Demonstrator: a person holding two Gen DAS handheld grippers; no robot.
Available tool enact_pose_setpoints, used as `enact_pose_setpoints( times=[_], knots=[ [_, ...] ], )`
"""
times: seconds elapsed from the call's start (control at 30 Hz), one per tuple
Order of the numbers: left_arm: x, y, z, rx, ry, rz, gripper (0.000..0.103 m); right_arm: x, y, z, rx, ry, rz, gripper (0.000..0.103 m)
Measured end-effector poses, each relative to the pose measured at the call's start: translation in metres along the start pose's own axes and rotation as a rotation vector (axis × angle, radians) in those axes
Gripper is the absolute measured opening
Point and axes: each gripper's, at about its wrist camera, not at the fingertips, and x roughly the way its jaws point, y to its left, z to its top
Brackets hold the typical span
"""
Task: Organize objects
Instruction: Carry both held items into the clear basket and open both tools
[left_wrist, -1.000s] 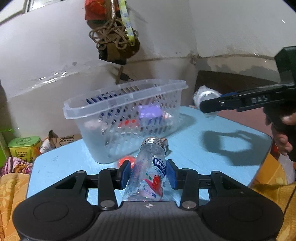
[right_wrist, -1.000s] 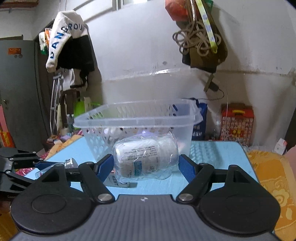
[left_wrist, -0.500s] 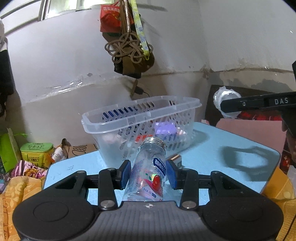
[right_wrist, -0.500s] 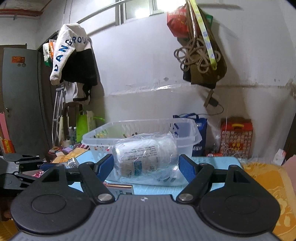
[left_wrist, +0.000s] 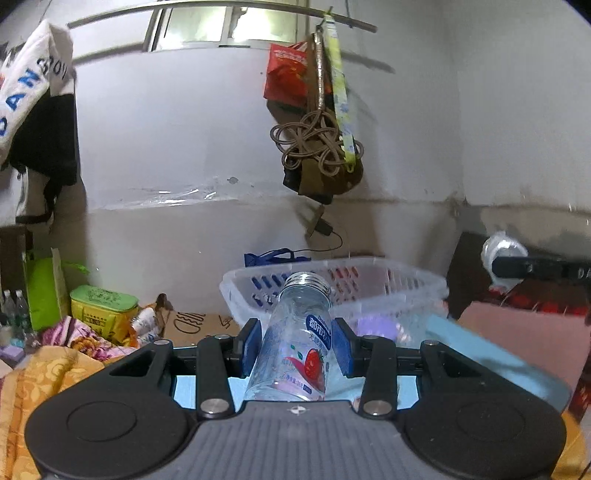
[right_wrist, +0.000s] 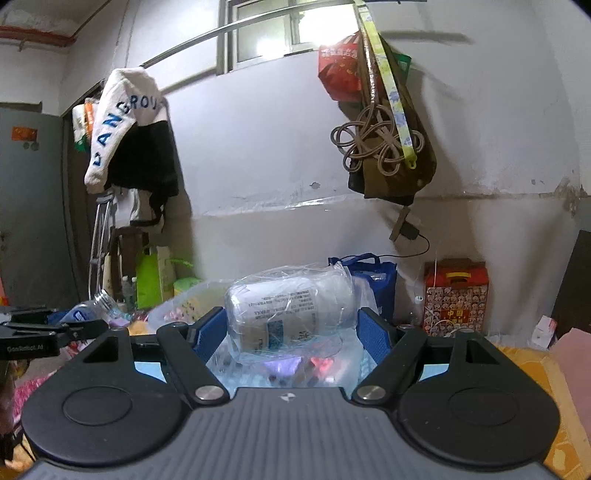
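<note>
In the left wrist view a white and black garment (left_wrist: 35, 99) with blue letters hangs from a rail at the far left, and below it a green bag (left_wrist: 44, 291) and a yellow-green tin (left_wrist: 103, 308) stand among patterned orange cloth (left_wrist: 48, 369) on the floor side. In the middle the left gripper (left_wrist: 295, 347) is clenched on a clear glass bottle (left_wrist: 299, 339) with a silver threaded neck and a strawberry label; its blue pads press on the bottle's two sides, and the bottle leans with its open neck up and away from the camera, lifted clear of the blue table (left_wrist: 491, 354). Just behind the bottle stands the translucent slotted basket (left_wrist: 388, 284) on the table, with a purple thing faintly seen through its wall. Above it a red bag (left_wrist: 286, 70) and a coil of brown cord (left_wrist: 310, 147) hang on the white wall. At the far right the right gripper's black finger reaches in, bearing a plastic-wrapped roll. In the right wrist view the left gripper's arm and the bottle's neck show at the far left edge, under the hanging garment. In the centre the right gripper (right_wrist: 291, 328) grasps the wrapped white roll (right_wrist: 291, 314) lying crosswise between its blue pads, held above the basket (right_wrist: 177, 306), whose rim is blurred behind and whose contents show below the roll. To the right stand a blue bag (right_wrist: 376, 273) and a red patterned box (right_wrist: 456, 295) against the wall.
</note>
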Motion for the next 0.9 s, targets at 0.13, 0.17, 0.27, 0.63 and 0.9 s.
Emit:
enact_pose_setpoints(
  times=[0.13, 0.17, 0.27, 0.63, 0.9],
  knots=[
    [0.013, -0.007, 0.026, -0.024, -0.014, -0.015, 0.046, 0.024, 0.018, 0.017, -0.054, 0.015, -0.004, 0.079],
    [0.018, -0.009, 0.032, -0.026, -0.020, -0.015, 0.046, 0.036, 0.023, 0.021, -0.071, 0.028, -0.008, 0.079],
    [0.046, -0.014, 0.053, -0.030, 0.008, 0.010, 0.046, 0.073, 0.029, 0.028, -0.081, 0.069, -0.015, 0.079],
    [0.133, -0.013, 0.062, -0.048, 0.107, 0.117, 0.046, 0.123, 0.010, 0.011, -0.043, 0.158, -0.076, 0.080],
    [0.119, -0.021, 0.063, 0.020, 0.025, 0.137, 0.088, 0.107, 0.014, 0.017, -0.030, 0.081, -0.090, 0.103]
  ],
)
